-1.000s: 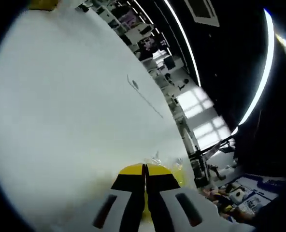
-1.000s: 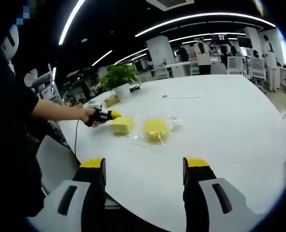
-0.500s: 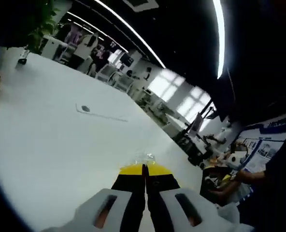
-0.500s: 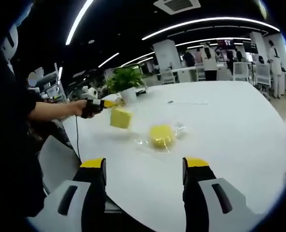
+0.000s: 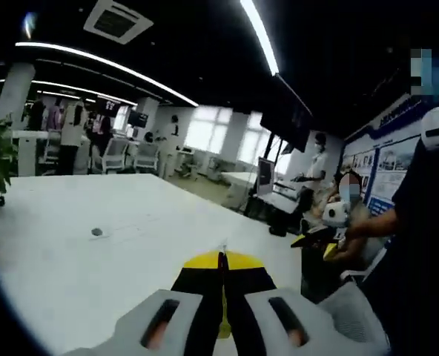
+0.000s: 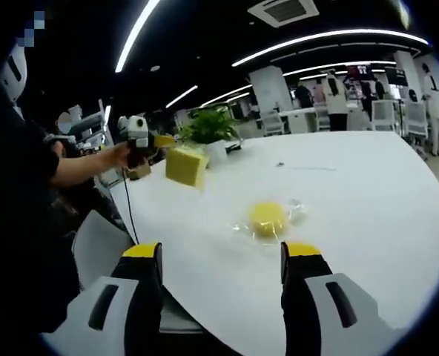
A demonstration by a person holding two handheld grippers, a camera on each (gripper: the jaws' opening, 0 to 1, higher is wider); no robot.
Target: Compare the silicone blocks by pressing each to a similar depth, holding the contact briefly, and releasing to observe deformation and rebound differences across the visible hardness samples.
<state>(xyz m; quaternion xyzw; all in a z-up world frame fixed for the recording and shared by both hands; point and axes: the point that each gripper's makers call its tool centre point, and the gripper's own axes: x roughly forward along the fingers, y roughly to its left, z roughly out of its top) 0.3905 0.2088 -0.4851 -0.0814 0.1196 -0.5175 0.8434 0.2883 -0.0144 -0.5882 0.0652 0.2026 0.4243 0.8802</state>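
A square yellow silicone block (image 6: 186, 165) hangs in the air above the white table (image 6: 368, 185); my left gripper (image 6: 157, 141) is shut on its edge, held by a hand at the left of the right gripper view. In the left gripper view, the left gripper (image 5: 222, 259) has its jaws pressed together with the yellow block (image 5: 240, 260) showing just behind the tips. A round yellow silicone block (image 6: 268, 219) lies on the table on clear plastic wrap. My right gripper (image 6: 221, 256) is open, well short of the round block, with nothing between its fingers.
A potted plant (image 6: 208, 126) stands at the table's far left corner. A small dark object with a thin line (image 5: 96, 232) lies farther out on the table. A grey chair (image 6: 101, 245) sits by the near table edge. Chairs and people fill the room behind.
The left gripper has lifted the square block off the table, up and toward the plant. The round block stays in place on its wrap. The right gripper stays open.
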